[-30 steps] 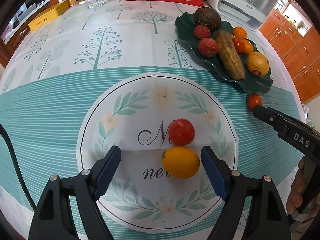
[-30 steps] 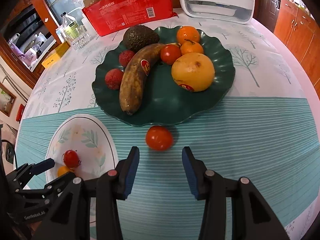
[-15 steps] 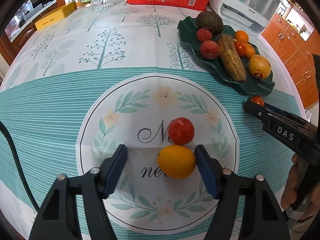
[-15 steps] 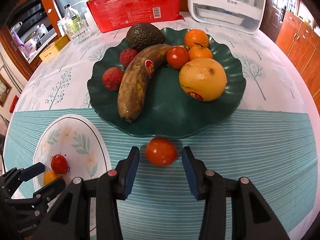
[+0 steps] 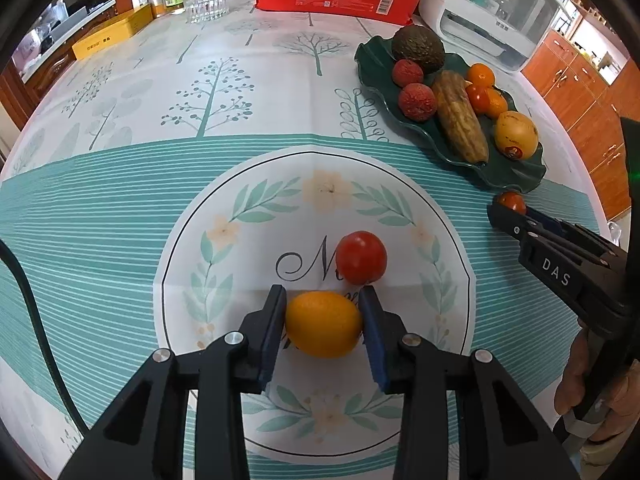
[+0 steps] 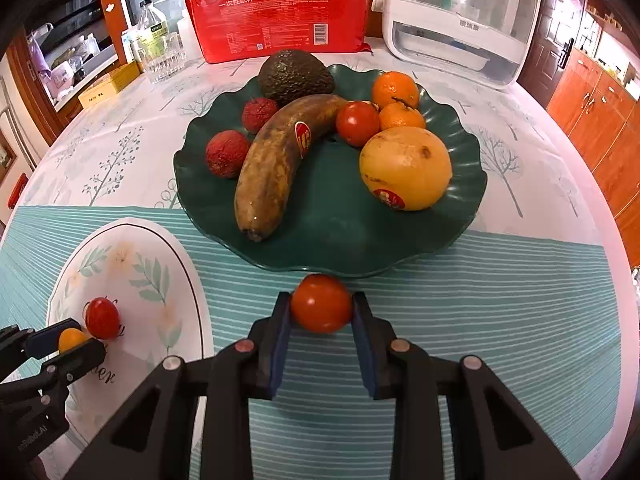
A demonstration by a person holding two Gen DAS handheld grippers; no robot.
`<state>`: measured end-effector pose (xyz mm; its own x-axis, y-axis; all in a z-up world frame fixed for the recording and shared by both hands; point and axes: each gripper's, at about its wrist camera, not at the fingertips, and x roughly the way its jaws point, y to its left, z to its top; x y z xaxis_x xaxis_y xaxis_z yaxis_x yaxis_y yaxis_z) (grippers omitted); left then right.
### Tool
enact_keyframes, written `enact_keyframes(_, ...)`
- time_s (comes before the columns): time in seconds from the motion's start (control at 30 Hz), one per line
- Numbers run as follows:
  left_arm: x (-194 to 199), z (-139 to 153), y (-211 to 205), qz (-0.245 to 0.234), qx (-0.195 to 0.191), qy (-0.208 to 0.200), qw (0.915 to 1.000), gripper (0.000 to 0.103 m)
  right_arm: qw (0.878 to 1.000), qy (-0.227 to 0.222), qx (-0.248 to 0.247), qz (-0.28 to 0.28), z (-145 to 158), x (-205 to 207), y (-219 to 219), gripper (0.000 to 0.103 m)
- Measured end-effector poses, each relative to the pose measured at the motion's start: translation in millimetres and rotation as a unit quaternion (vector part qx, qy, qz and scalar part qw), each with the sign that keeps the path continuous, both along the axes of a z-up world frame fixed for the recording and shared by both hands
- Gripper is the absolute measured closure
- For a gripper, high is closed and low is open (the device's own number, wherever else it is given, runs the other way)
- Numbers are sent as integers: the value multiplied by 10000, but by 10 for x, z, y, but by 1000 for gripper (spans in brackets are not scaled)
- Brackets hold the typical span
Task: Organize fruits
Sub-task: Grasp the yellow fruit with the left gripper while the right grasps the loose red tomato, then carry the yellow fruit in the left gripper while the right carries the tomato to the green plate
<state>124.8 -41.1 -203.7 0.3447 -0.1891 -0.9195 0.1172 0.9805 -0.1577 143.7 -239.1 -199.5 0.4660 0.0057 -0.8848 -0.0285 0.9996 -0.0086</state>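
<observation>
Eight fruits fill the green plate (image 6: 460,208) (left gripper (image 5: 323,326) clamps kumquat (image 5: 323,323), right gripper (image 6: 321,309) clamps tomato (image 6: 321,303)).

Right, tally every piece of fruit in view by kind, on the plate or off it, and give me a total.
Tomatoes: 3, one on the green plate, one in the right gripper, one loose on the tablecloth
Lychees: 2
Tangerines: 2
Avocado: 1
Banana: 1
Large yellow citrus: 1
Small yellow fruit: 1, in the left gripper
Total: 11

Each camera rides its own tool, looking steeply down, close over the tabletop (image 5: 120,208). Both views share the green plate (image 6: 328,240) and white medallion (image 5: 240,264).
</observation>
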Motion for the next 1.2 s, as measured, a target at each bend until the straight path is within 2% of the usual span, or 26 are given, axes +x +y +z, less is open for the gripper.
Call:
enact_keyframes(0.27, -30, 84, 58, -2, -47, 49, 10000, 68, 9997, 129, 173, 99, 18, -110, 62, 74)
enact_keyframes(0.53, 118, 343, 3, -152, -81, 87, 9998, 68, 9990, 248, 310, 201, 137, -213, 152, 74)
enact_keyframes(0.6, 183, 442, -14, -194, -164, 53, 9997, 68, 9990, 217, 321, 227, 210, -222, 163, 74)
enact_keyframes(0.93, 757, 1099, -289, -641, 1, -554, 9964, 67, 9980, -157, 523, 313, 823, 47, 60, 74)
enact_keyframes(1.2, 1323, 1332, -537, -768, 75, -736, 9943, 67, 9967, -654, 250, 417, 1303, 517, -41, 74)
